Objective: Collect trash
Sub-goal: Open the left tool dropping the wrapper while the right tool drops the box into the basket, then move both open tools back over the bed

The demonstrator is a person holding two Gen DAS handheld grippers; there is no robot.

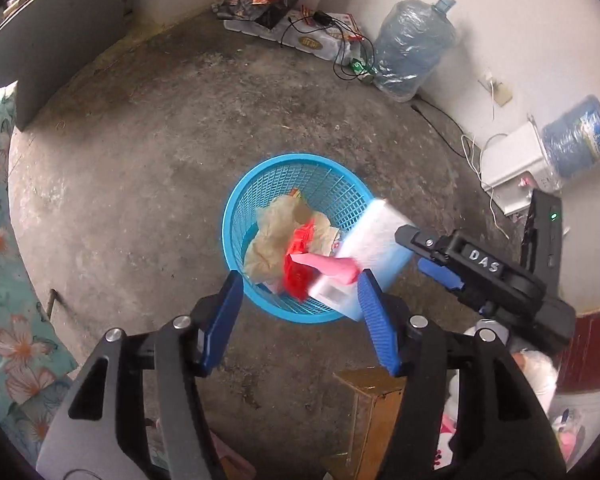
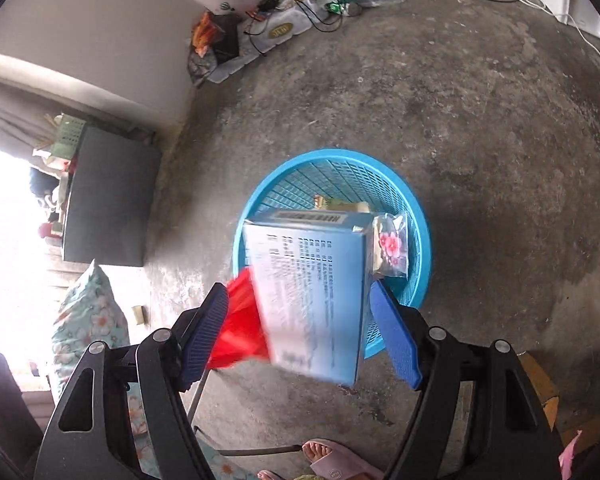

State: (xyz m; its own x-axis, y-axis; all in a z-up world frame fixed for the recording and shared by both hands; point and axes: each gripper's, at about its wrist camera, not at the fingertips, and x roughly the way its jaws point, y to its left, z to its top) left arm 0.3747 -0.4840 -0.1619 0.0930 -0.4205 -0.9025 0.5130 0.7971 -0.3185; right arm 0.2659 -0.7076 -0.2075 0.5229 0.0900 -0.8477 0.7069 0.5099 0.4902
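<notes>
Rough grey concrete floor (image 1: 160,152) spreads wide and bare on every side of the blue mesh basket (image 1: 260,176), which stands alone in the middle of it, round-rimmed and lattice-walled. Above the basket the left gripper (image 1: 300,316) points down with its ribbed blue fingers (image 1: 374,320) spread wide; nothing is pinched between them, and a red wrapper (image 1: 298,272) blurs just beyond their tips, over the basket's near rim. Crumpled beige paper (image 1: 272,236) lies inside the basket beside it, with a pink strip (image 1: 332,268) across the heap. The right gripper (image 2: 300,332) also hangs over the basket's near rim, jaws set wide, and a pale blue printed carton (image 2: 312,292) sits between them; its right edge lies close against the right finger (image 2: 396,336), while the left finger stands apart with the red wrapper (image 2: 240,324) in the gap, and the carton is smeared with motion, so I cannot tell whether the pads press on it. A small clear packet with a pink pattern (image 2: 392,248) leans against the basket's inner wall beyond the carton. Far from the basket, against the white wall, stand two plastic-wrapped water jugs (image 1: 412,48), a tangle of black cables (image 1: 332,40) and a grey cabinet (image 1: 52,40). On the near side of the basket, a wooden stool (image 1: 376,412) sits close.
</notes>
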